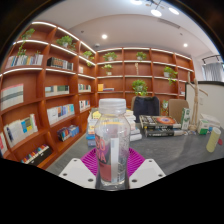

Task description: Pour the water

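Observation:
A clear glass tumbler (111, 138) stands upright between my two fingers, its base down at the magenta pads (93, 160). Both fingers of my gripper (112, 172) press against its sides, so it is held. The glass looks clear, and I cannot tell whether it holds water. It is lifted above the grey table (170, 150). Just beyond it on the table stands a stack of white cups or lids (112, 105).
Wooden bookshelves (45, 95) run along the left and back walls. On the table lie stacked books (160, 124), a cardboard box (178, 108), a pale yellow cup (213, 139) and a dark chair (146, 105) behind.

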The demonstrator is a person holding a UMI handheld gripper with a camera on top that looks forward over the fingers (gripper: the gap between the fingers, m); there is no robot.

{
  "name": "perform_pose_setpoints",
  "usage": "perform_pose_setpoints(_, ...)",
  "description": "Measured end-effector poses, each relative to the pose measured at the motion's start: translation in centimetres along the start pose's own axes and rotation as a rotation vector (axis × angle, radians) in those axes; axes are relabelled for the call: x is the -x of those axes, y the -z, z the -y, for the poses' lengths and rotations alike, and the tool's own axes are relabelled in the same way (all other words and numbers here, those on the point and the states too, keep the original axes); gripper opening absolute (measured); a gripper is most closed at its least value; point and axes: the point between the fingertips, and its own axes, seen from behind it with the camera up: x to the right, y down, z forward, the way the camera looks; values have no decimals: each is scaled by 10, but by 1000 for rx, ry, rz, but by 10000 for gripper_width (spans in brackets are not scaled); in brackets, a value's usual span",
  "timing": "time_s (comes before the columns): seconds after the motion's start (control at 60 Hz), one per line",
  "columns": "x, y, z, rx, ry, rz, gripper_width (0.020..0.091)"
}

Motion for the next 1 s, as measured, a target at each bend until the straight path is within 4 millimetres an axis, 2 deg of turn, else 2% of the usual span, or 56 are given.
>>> perform_pose_setpoints(0.067,-23,8,9,-9,-71,-5,360)
perform_pose_setpoints(0.15,-64,21,26,-46,-207,-15,358)
perform_pose_setpoints(0.317,-159,39,60,-133,-539,-40,359)
perform_pose_setpoints(0.367,-193,35,67,-173,-654,-37,359)
perform_pose_setpoints(0.383,-198,42,73,-184,-699,-39,360)
perform_pose_setpoints(0.45,-233,48,90,-250,-890,-16,359)
perform_pose_setpoints(0.467,-247,40,89,-271,-937,-3,359)
perform_pose_setpoints(0.483,-256,41,92,-288,-984,8,359)
perform_pose_setpoints(0.517,-268,51,102,-318,-1072,26,358)
perform_pose_setpoints(0.533,-276,51,105,-333,-1113,37,359)
perform_pose_setpoints(0.55,-288,42,104,-351,-1150,51,359)
perform_pose_setpoints(0.567,-287,53,111,-358,-1192,52,358)
perform_pose_setpoints(0.583,-299,42,110,-373,-1222,59,357)
perform_pose_setpoints(0.65,-326,41,112,-405,-1358,75,358)
perform_pose_setpoints(0.717,-343,37,116,-430,-1499,97,358)
perform_pose_setpoints(0.883,-378,29,114,-499,-1793,144,372)
perform_pose_setpoints(0.9,-377,35,115,-501,-1818,146,372)
perform_pose_setpoints(1.0,-398,31,119,-570,-1914,182,370)
